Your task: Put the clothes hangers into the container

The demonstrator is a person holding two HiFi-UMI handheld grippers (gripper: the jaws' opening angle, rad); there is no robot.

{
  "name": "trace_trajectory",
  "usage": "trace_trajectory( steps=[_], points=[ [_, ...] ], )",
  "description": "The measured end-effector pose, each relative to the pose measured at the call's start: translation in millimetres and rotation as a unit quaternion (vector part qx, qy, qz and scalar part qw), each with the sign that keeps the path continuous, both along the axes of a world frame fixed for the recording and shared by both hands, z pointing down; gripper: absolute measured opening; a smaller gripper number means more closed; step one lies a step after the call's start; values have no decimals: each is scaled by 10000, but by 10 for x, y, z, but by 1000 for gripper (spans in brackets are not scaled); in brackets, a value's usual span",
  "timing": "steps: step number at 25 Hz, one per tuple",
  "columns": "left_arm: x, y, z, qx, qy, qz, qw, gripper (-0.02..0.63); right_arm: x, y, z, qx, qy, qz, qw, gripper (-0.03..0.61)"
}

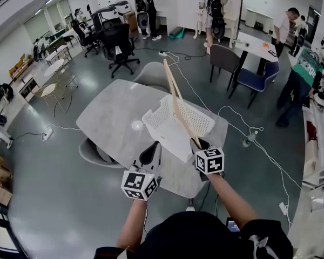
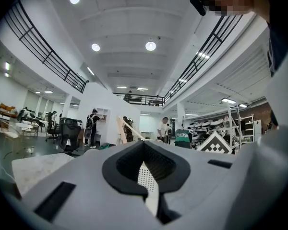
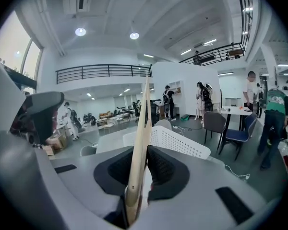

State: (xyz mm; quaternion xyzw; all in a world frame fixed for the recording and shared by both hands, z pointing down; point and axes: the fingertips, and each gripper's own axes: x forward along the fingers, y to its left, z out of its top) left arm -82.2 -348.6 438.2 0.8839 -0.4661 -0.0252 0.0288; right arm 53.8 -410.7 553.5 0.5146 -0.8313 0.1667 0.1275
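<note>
A long wooden hanger (image 1: 177, 102) rises steeply over the white perforated basket (image 1: 202, 124) on the grey table (image 1: 110, 112). My right gripper (image 1: 198, 143) is shut on its lower end. In the right gripper view the hanger (image 3: 141, 128) runs up from between the jaws, and the basket (image 3: 182, 143) lies just beyond. My left gripper (image 1: 153, 146) is at the basket's near left edge. In the left gripper view its jaws stand closed on a thin white strip of the basket's wall (image 2: 145, 176). The hanger (image 2: 127, 128) shows past the left gripper (image 2: 145, 144).
A pale chair (image 1: 151, 74) stands at the table's far side and another (image 1: 94, 152) at its near left. A dark chair (image 1: 224, 58) and a blue chair (image 1: 256, 80) stand to the right. Cables (image 1: 248, 139) cross the floor. Several people stand far back.
</note>
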Motion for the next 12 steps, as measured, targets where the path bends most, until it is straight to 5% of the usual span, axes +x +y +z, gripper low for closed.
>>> trace_trajectory(
  steps=[12],
  points=[
    [-12,-175,87,-89,-26,-154,9998,5,-24,-165,594,-720,306,-106,9969,66]
  ],
)
